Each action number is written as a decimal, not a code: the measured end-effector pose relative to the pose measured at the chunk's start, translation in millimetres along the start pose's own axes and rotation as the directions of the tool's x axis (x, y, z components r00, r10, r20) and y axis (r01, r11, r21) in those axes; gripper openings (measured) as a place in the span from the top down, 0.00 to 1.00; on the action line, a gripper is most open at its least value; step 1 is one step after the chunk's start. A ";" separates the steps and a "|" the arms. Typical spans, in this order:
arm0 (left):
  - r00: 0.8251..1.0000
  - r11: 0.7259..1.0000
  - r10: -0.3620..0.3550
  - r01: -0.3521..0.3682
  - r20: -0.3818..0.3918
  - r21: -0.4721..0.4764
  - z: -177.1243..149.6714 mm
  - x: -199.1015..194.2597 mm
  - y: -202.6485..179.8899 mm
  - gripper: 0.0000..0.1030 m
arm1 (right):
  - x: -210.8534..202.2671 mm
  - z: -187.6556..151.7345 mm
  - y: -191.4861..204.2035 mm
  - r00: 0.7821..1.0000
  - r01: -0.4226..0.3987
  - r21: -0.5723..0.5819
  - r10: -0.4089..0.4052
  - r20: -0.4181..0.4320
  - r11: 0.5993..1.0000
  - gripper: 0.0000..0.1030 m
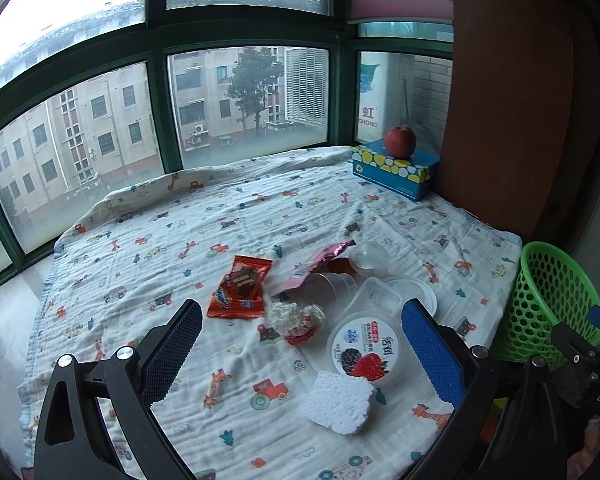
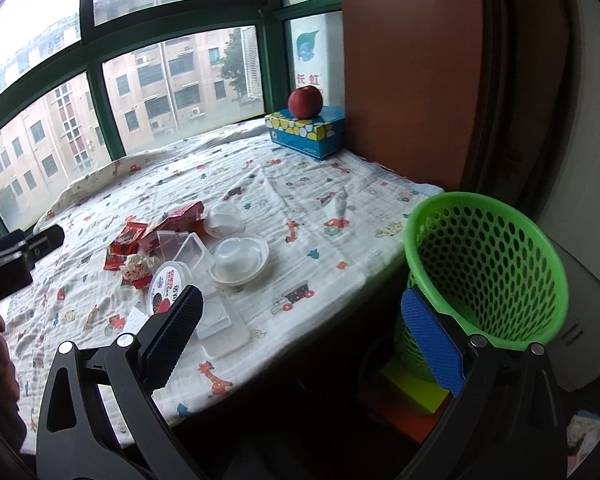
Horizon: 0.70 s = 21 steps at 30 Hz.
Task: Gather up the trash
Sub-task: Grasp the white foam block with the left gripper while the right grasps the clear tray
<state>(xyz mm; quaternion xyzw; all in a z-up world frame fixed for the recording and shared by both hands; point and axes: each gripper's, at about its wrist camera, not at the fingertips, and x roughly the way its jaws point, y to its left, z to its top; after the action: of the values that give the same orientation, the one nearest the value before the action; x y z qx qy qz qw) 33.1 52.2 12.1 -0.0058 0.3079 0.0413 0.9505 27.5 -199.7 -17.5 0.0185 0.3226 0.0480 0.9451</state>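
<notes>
A window ledge spread with a printed cloth [image 1: 172, 248] runs under green-framed windows that look onto apartment blocks; a wooden panel closes its right end. Nearest the left gripper [image 1: 300, 356], whose jaws stand wide apart with nothing between them, lies a white foam block [image 1: 340, 406]; just past it, touching its far edge, a yogurt lid [image 1: 362, 350] printed with berries. To the left of the lid sits a crumpled wrapper [image 1: 298, 320]; beyond that an orange snack packet [image 1: 240, 288], a pink wrapper [image 1: 320, 266] and several clear plastic cups and trays [image 1: 384, 292] heaped together. The right gripper [image 2: 302, 344], also open and empty, hovers over the ledge's near edge, with a clear tray [image 2: 224, 330] just beside its left finger; the green mesh basket [image 2: 484, 264] stands off the ledge's right side, holding nothing that can be seen. At the far right corner a blue tissue box [image 1: 396, 170] carries a red apple [image 1: 400, 141].
</notes>
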 end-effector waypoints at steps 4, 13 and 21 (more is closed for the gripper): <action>1.000 1.000 0.026 -0.026 0.010 -0.017 5.5 0.2 14.3 0.06 | 6.9 1.1 8.4 1.000 -0.014 -0.024 0.014 -0.009 1.000 0.05; 0.998 0.997 0.064 -0.064 -0.002 -0.052 4.7 3.6 44.7 0.06 | 28.1 2.8 29.5 0.996 -0.080 -0.074 0.076 -0.048 0.994 0.05; 0.996 0.994 0.080 -0.082 -0.029 -0.077 -4.5 9.4 62.8 0.06 | 49.4 -10.0 50.0 0.986 -0.143 -0.142 0.129 -0.106 0.979 0.05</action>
<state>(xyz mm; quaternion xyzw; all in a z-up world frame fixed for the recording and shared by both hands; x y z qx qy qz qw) 32.9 115.3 3.9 -0.0308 0.3183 0.0919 0.9430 56.3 -144.9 -52.1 -0.0327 0.3612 0.1374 0.9217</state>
